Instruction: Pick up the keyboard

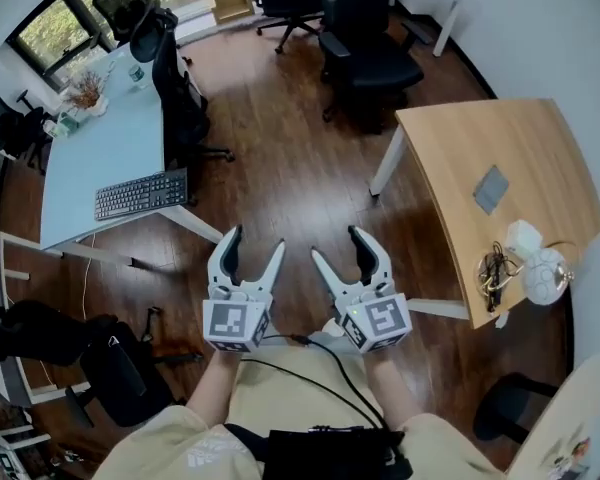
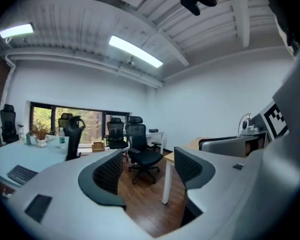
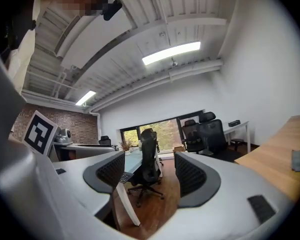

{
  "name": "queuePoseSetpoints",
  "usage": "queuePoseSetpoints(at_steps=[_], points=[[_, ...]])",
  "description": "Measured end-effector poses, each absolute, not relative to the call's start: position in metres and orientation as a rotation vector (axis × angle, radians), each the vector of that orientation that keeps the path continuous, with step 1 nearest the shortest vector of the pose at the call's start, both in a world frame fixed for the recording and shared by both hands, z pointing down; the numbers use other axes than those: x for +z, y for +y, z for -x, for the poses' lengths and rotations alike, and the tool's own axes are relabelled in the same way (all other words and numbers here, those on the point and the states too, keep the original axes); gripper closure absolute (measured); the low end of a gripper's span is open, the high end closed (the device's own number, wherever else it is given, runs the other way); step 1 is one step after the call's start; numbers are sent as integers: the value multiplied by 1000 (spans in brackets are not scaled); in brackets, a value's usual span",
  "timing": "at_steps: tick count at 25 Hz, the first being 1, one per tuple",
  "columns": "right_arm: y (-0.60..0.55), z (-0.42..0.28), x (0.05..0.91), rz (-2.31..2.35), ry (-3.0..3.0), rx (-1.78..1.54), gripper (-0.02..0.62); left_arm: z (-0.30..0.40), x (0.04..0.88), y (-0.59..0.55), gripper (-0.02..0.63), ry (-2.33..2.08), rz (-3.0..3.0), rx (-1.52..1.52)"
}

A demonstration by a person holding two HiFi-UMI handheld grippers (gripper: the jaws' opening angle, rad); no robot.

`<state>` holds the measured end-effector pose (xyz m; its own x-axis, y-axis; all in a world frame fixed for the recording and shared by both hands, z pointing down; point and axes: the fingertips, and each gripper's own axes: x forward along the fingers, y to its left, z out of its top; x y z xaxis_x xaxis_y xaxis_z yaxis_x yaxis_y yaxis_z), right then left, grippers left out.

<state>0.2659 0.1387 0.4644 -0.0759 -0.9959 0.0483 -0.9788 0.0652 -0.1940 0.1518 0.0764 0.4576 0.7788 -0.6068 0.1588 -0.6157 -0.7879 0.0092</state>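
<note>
Black, long and flat with rows of dark keys, the keyboard (image 1: 140, 194) lies on the pale blue desk (image 1: 80, 138), at ten o'clock from the left gripper (image 1: 256, 242). That gripper and the right gripper (image 1: 340, 246) both have their jaws spread, grasping nothing.

Desk at left, table at right, grippers low in the middle.

In the head view the keyboard (image 1: 141, 194) lies on the desk (image 1: 80, 158) at the frame's left, near its lower edge. A plant (image 1: 84, 92) and a bottle (image 1: 135, 73) stand at the desk's upper end, and a chair (image 1: 180, 93) is just to its right. The table (image 1: 520, 138) fills the right side, with cables (image 1: 495, 273) on its lower end. The left gripper (image 1: 256, 240) and right gripper (image 1: 338, 245) are side by side at lower centre, well apart from the keyboard.
</note>
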Motion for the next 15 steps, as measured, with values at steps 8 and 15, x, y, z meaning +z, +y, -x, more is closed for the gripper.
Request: queuePoseSetpoints(at_steps=[8, 15], points=[[14, -143, 472, 1887, 2399, -391, 258, -11, 467, -30, 285, -1251, -2806, 228], [-115, -29, 467, 1738, 2569, -364, 258, 121, 458, -147, 285, -1464, -2686, 134]])
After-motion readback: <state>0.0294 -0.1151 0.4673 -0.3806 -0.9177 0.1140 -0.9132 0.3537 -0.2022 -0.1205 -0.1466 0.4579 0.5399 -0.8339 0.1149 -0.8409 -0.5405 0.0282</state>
